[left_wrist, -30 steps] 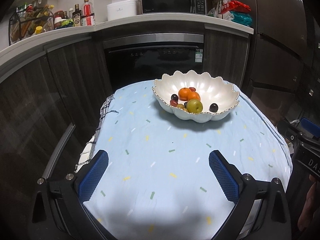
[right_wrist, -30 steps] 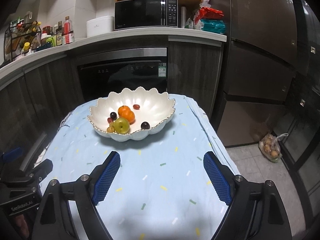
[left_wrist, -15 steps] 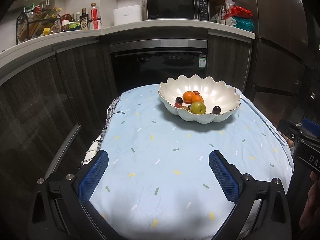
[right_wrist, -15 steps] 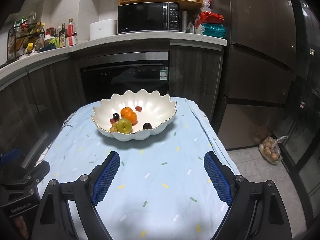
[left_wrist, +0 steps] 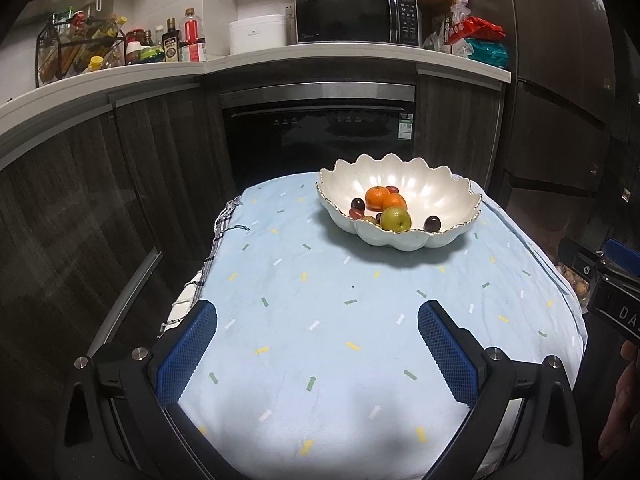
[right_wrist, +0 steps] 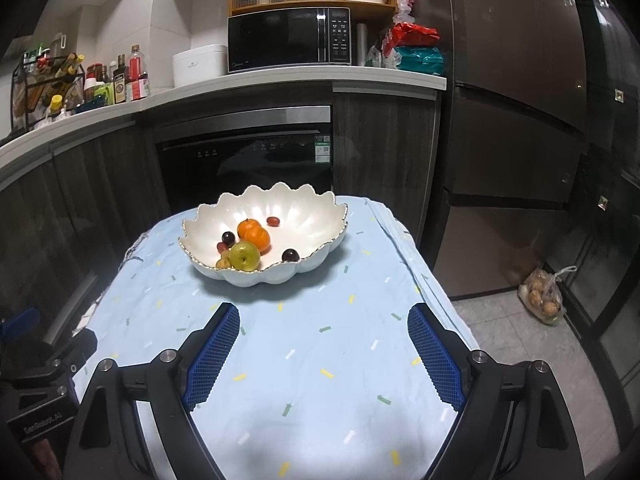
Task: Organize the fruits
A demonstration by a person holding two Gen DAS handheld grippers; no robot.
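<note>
Nearest: my left claw (left_wrist: 317, 344), blue-padded fingers spread wide apart and holding nothing, hovering over the near end of the tabletop. My right claw (right_wrist: 323, 342), same blue pads, equally wide apart and empty, hangs over the near right part.

Beneath both: pale blue tablecloth with small coloured dashes (left_wrist: 320, 320), covering the tabletop; bare of fruit as far as I can see.

Far end, right of centre from my left camera: white scalloped ceramic bowl with a thin gilt rim (right_wrist: 316, 216). Contents, near to far:
- one yellow-green apple (right_wrist: 245, 256), against the near wall;
- small yellowish and reddish fruits tucked at its left, too small to name;
- one dark round plum (right_wrist: 290, 255), to the apple's right, lying apart;
- two orange mandarins (right_wrist: 253, 234), touching, mid-bowl;
- one small red fruit (right_wrist: 273, 221), farthest in.

Beyond: dark built-in oven (right_wrist: 248, 160), white counter with a black microwave (right_wrist: 288, 40).

Handling note, my judgement: all fruit appears gathered in the bowl, so the work looks at or near its end, or not yet begun. If I lift one, I would come over the near rim from above, pads either side of the apple, closing gently since round fruit rolls.
</note>
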